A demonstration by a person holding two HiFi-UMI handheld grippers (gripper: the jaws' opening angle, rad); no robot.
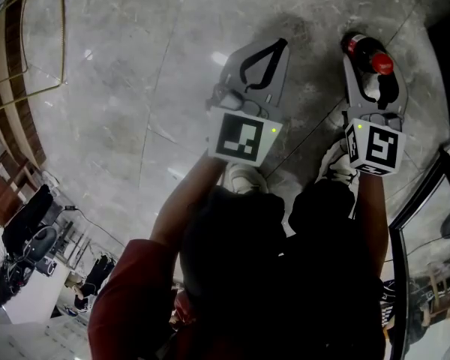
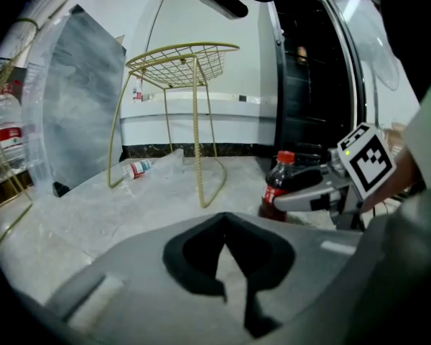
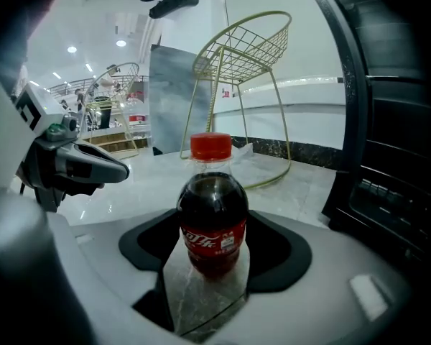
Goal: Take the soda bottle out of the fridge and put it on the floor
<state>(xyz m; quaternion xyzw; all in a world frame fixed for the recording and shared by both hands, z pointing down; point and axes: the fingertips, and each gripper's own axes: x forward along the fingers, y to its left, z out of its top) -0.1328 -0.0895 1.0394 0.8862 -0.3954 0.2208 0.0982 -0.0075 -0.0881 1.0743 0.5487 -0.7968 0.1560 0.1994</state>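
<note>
Closest to my lens sit the jaws of my right gripper (image 3: 213, 223), and they are clenched on the soda bottle (image 3: 212, 246): the black pads lie against both sides of its dark belly, below the red cap (image 3: 210, 146). That bottle stands upright on the grey marble floor (image 1: 127, 96), out of the fridge (image 3: 406, 164), whose dark open front rises just to its right. Seen from my head, the bottle is at the far tip of the right gripper, ahead of my right shoe (image 1: 337, 163). My left gripper (image 2: 226, 216) hangs beside it, near but not touching, jaws closed tip to tip on nothing, only a sliver of floor showing between the pads. Beyond the two grippers a gold wire side table (image 2: 183, 56) stands on the floor, with a grey slab (image 2: 82, 99) leaning against the wall behind it and a small bottle with a red label (image 2: 138, 168) lying on its side near the table's foot
</note>
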